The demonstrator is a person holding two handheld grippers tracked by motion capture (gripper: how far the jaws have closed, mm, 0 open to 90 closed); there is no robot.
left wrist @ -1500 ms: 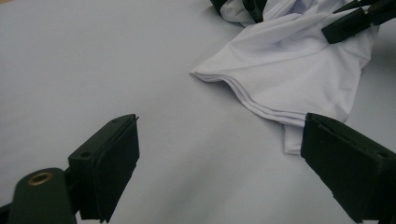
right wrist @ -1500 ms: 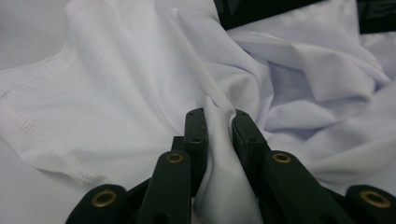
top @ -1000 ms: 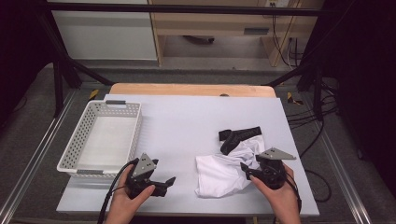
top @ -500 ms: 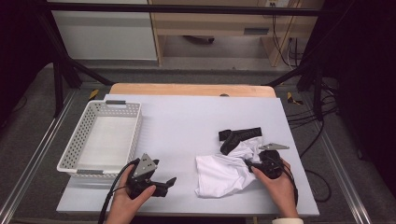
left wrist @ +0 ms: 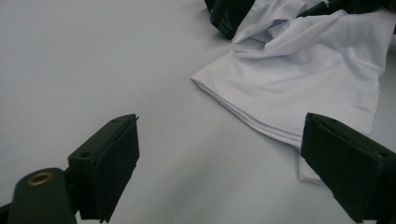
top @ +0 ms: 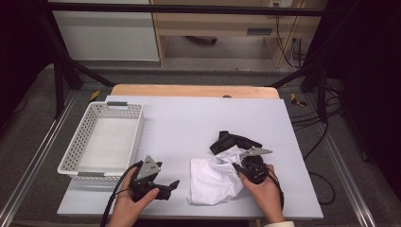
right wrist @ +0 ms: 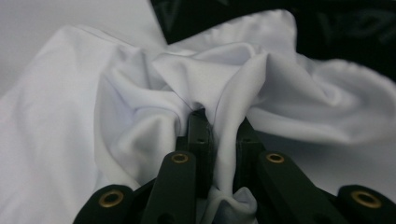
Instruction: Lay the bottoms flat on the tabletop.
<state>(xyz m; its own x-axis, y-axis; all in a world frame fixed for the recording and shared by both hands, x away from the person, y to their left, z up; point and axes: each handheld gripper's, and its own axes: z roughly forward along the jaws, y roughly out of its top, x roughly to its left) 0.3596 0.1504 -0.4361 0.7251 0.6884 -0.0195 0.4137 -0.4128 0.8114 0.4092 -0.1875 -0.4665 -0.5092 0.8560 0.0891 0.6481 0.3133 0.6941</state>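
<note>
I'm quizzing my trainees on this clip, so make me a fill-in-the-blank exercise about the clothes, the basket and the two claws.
1. The right claw is shut on a fold of the ____ garment.
2. The left claw has its jaws ____, with nothing between them.
3. The white basket stands at the table's ____ side in the high view.
4. A ____ garment lies against the pinched one's far edge.

Missing words: white; open; left; black

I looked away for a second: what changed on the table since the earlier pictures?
The right claw moved in onto the white garment; its jaws have just been closing and now pinch a fold of it. The left claw stayed put, open, and the basket and black garment lie as before.
</note>
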